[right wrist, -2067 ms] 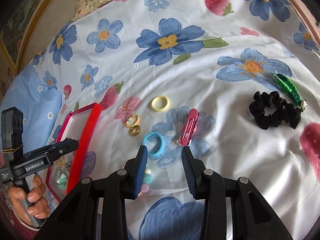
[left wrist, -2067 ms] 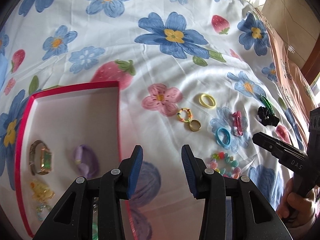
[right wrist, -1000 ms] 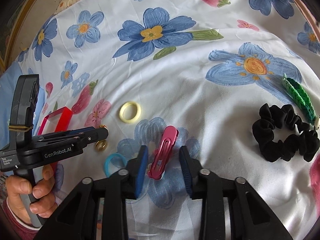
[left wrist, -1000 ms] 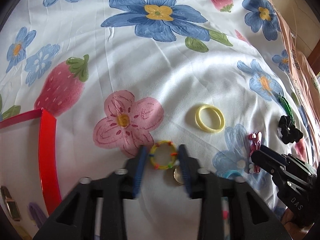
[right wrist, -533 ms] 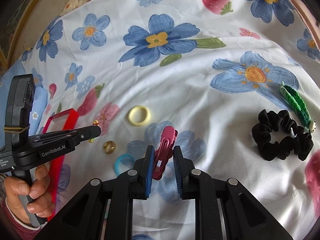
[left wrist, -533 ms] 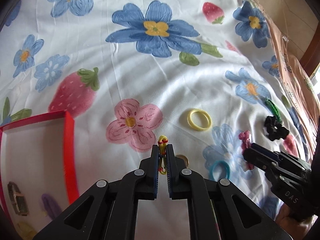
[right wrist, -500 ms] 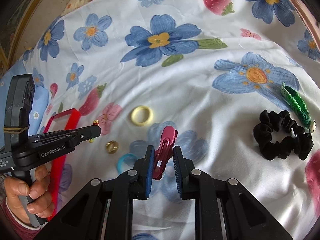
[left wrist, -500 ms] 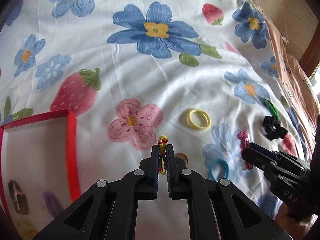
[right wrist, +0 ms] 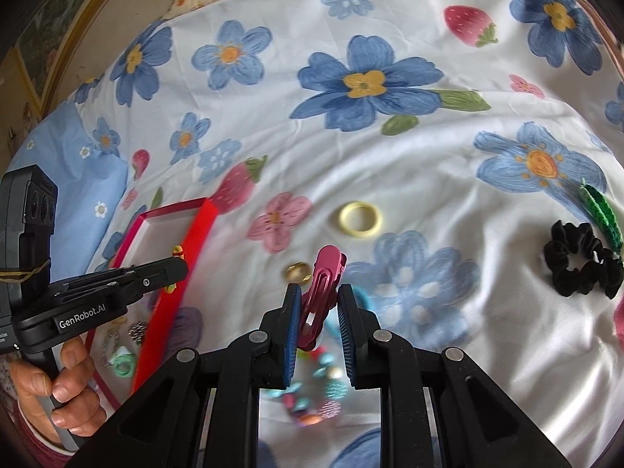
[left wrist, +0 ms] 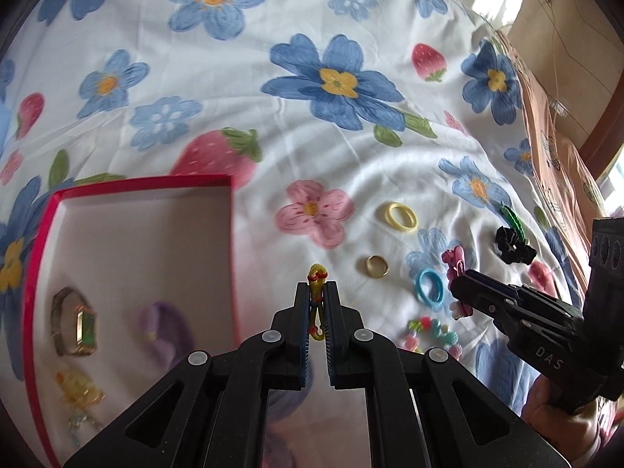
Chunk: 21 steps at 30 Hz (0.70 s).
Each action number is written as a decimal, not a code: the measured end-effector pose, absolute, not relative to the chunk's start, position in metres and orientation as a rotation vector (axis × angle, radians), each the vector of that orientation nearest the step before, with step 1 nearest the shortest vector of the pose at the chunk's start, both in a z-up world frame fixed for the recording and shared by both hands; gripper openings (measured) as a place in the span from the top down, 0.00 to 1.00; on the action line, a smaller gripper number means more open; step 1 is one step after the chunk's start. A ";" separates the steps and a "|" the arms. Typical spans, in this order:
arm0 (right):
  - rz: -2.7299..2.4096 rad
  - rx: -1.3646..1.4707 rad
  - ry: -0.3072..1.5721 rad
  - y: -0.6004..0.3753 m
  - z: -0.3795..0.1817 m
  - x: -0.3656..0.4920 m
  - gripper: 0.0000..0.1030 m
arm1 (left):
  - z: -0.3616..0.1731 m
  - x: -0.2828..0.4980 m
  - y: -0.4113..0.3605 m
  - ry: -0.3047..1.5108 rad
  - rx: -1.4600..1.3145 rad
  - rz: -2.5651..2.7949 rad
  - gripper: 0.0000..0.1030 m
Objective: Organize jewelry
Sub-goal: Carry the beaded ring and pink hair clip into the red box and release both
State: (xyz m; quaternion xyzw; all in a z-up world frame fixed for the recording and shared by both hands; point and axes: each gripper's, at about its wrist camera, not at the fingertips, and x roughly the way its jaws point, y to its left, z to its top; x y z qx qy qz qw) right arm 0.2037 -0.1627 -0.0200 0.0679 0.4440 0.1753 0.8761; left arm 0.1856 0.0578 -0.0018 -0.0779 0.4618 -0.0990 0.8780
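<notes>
My left gripper [left wrist: 316, 304] pinches the beaded ring [left wrist: 316, 290] edge-on, above the sheet [left wrist: 351, 163] just off the box's [left wrist: 230, 234] right wall. It looks light, thin and springy, so I judge it could twist out; pads across its flat faces suit it. My right gripper [right wrist: 318, 312] clamps the pink clip [right wrist: 321, 284], lifted near the sheet's middle. That clip looks stiff and slick, best gripped mid-body. The yellow band [right wrist: 360, 219] and gold ring [right wrist: 298, 272] lie on the sheet beyond
</notes>
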 end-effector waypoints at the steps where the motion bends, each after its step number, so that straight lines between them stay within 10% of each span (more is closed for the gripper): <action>1: 0.374 0.140 0.927 -0.159 -0.019 0.202 0.82 | 0.000 0.182 0.062 0.961 -0.165 -0.202 0.94; 21: 0.555 0.084 0.936 -0.070 -0.016 0.184 0.82 | 0.013 0.114 0.152 0.942 -0.249 -0.044 0.94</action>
